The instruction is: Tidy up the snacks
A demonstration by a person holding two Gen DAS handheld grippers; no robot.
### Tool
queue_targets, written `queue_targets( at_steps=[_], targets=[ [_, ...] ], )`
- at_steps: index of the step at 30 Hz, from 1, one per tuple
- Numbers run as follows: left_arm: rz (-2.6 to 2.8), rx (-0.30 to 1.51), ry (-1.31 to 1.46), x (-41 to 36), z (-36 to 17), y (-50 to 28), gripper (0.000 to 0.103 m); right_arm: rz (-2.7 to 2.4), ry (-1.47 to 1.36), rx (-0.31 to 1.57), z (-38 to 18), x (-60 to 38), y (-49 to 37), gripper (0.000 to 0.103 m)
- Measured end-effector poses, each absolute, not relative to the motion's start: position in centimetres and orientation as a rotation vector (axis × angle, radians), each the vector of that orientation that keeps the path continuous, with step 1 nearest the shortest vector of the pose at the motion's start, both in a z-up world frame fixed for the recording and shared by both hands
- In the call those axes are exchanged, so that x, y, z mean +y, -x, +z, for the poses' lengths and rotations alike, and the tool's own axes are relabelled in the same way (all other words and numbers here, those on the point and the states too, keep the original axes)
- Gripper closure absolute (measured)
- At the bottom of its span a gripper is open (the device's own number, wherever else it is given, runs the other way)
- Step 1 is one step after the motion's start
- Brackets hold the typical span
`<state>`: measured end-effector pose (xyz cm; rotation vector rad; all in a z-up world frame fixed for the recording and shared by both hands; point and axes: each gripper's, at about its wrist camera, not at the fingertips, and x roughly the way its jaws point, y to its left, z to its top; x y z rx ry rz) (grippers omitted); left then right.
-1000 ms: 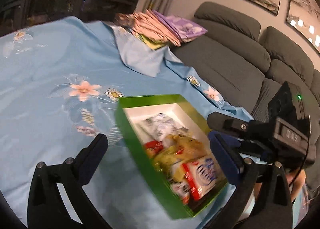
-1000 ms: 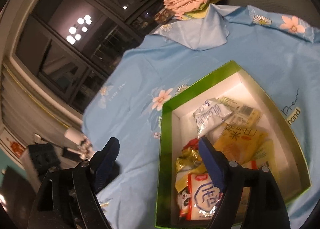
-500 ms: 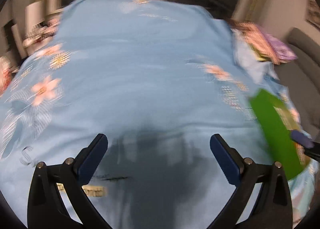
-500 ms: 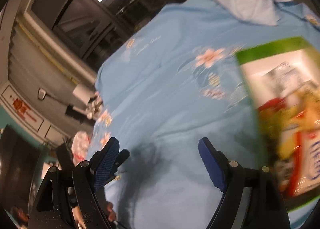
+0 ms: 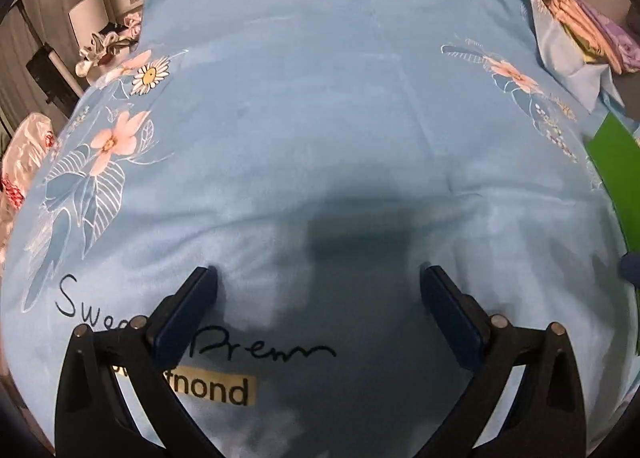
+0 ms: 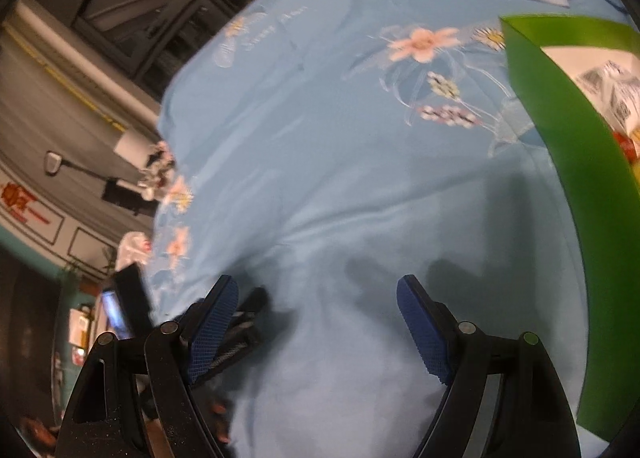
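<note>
A green box (image 6: 576,162) with a white inside stands on the blue flowered cloth at the right edge of the right wrist view. Snack packets (image 6: 612,86) show inside it. Its green wall also shows at the far right of the left wrist view (image 5: 618,162). My left gripper (image 5: 318,298) is open and empty over bare cloth (image 5: 320,118), left of the box. My right gripper (image 6: 318,306) is open and empty over the cloth (image 6: 320,138), also left of the box.
Folded pink and purple cloths (image 5: 580,18) lie at the far right corner of the table. Beyond the table's left edge stand a white chair with clutter (image 5: 104,38) and dark equipment (image 6: 128,194). A dark object (image 6: 240,330) shows by my right gripper's left finger.
Both grippers have swung left, away from the box. The box has slid from the middle of both views to the right edge. Both grippers stay open.
</note>
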<state>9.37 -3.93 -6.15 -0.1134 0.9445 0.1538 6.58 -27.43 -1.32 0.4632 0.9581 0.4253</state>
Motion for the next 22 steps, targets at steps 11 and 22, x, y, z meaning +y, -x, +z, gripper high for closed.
queue_targets(
  at_steps=[11,22],
  targets=[
    [0.148,0.945,0.127,-3.7,-6.4,-9.6,0.0,0.412,-0.478,1.004,-3.8,-27.2,-7.4,0.021],
    [0.158,0.937,0.135,-3.6,-6.4,-9.5,0.0,0.417,-0.479,0.977,-4.0,-27.3,-7.2,0.021]
  ],
)
